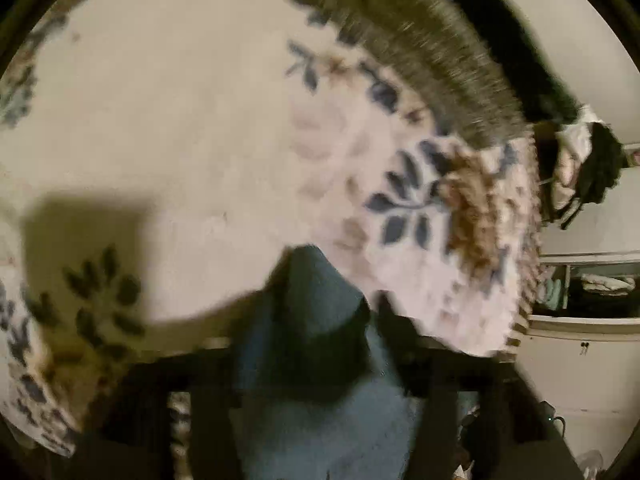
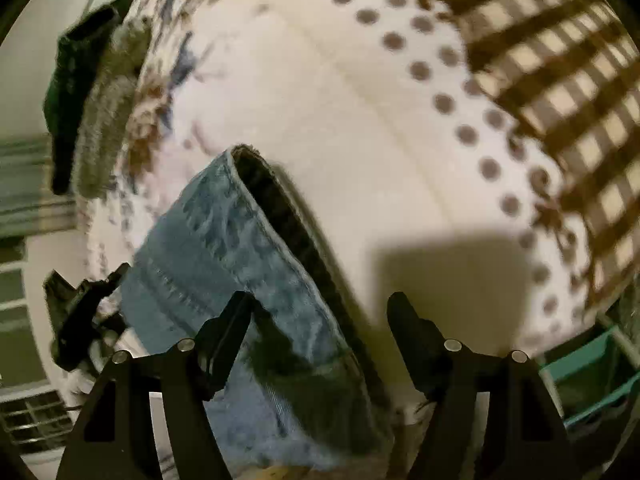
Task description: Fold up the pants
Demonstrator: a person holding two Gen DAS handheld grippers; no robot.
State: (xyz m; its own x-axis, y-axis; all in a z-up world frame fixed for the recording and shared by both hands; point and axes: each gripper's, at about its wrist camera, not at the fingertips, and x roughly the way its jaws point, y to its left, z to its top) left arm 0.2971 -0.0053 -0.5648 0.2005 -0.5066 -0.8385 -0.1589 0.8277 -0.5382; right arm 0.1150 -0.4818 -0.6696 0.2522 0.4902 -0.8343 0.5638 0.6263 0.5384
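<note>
Left gripper (image 1: 360, 320) is observed clenched on the denim pants (image 2: 224, 232), a fold bunched between its fingers. Pants are found draped over the bedspread (image 2: 360, 120). Right gripper (image 2: 320, 316) is seen released, fingers straddling the leg. Judgement: the hem should be pinched squarely before lifting.

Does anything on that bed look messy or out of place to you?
Mostly the blue denim pants: they hang bunched off the edge of the floral bedspread instead of lying flat. The left hand-held gripper pinches them; the right hand-held gripper is open. A dark green garment lies heaped at the far edge.
</note>
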